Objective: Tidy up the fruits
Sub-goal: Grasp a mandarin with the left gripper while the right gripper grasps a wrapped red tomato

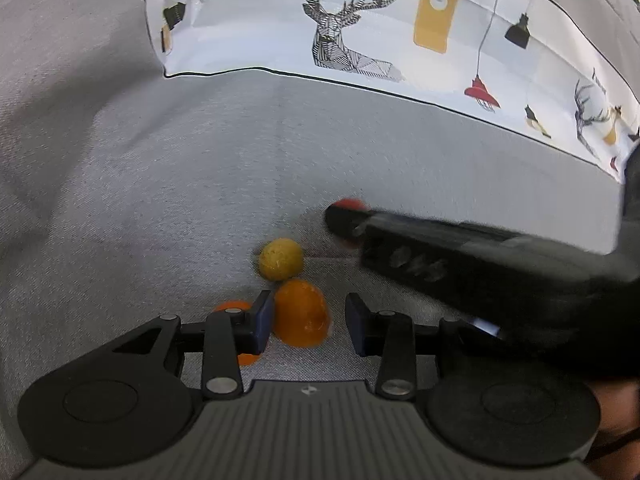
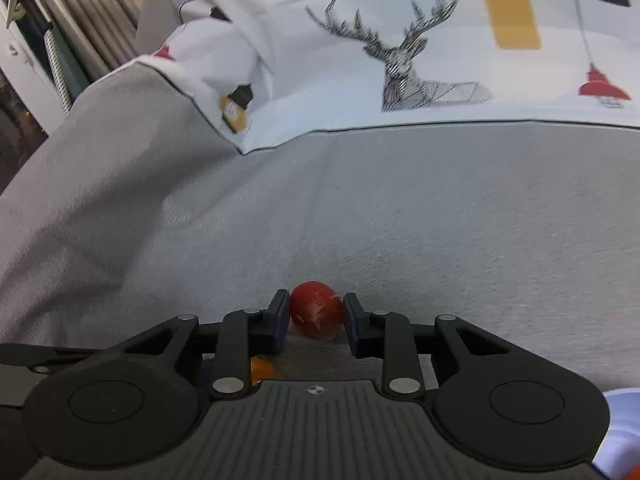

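Four fruits lie on a grey sofa seat, one in each gripper's reach.

The orange sits between the fingers of the left gripper; the left pad touches or nearly touches it, the right pad stands clear, so the jaws are partly open and not clamped. A yellow fruit rests just behind the orange, touching it, and a second orange fruit lies half hidden behind the left finger. The red fruit sits on the seat between the pads of the right gripper, which are narrowed close against its sides; whether they press on it I cannot tell. Behind the fruits, a white cushion with deer and lamp prints leans on the sofa.
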{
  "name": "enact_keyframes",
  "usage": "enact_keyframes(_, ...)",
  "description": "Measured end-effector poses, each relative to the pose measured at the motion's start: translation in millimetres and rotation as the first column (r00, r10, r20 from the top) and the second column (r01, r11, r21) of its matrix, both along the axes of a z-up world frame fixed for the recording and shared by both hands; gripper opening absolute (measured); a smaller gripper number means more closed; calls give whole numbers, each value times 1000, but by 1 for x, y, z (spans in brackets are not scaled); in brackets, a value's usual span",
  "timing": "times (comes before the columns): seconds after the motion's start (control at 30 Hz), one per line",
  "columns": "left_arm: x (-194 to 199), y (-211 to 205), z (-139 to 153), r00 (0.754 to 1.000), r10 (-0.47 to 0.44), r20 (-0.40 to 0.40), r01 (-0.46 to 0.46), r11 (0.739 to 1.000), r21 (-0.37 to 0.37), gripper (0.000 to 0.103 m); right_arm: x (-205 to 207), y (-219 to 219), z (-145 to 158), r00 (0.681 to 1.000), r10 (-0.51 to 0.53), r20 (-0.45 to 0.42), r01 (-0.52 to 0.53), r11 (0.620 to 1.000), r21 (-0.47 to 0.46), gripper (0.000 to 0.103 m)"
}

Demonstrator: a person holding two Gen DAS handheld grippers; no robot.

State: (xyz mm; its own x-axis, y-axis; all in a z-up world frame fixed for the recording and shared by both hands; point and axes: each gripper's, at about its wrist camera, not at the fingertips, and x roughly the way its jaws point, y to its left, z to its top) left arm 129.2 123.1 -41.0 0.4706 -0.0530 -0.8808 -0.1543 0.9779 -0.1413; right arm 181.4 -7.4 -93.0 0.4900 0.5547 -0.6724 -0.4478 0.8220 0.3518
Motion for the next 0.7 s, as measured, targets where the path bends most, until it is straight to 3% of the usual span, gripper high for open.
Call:
enact_keyframes(0.2, -1, -12, -4, 998, -55, -15, 56, 997, 53, 42, -12, -35, 55, 995, -26, 95, 25, 1000, 17, 30)
enact_keyframes(0.3, -2, -16, -10, 996, -72, -46, 76, 994, 74, 36, -32, -56, 76, 990, -58, 129, 55, 998, 30, 30)
enact_keyframes(0.43, -7, -17, -4, 997, -69, -21, 71, 990, 120, 35, -70, -81, 95, 983, -91, 161, 87, 996, 32, 30)
enact_keyframes(0.57, -14, -15, 6, 998, -65, -3, 65, 994, 88, 35, -109, -102, 108, 972, -115, 205, 113, 993, 21, 30)
enact_keyframes(0.7, -22, -6, 14, 999, -52, 11, 52, 999, -4, 35, -136, -130, 102, 961, -189, 200, 187, 982, 28, 30)
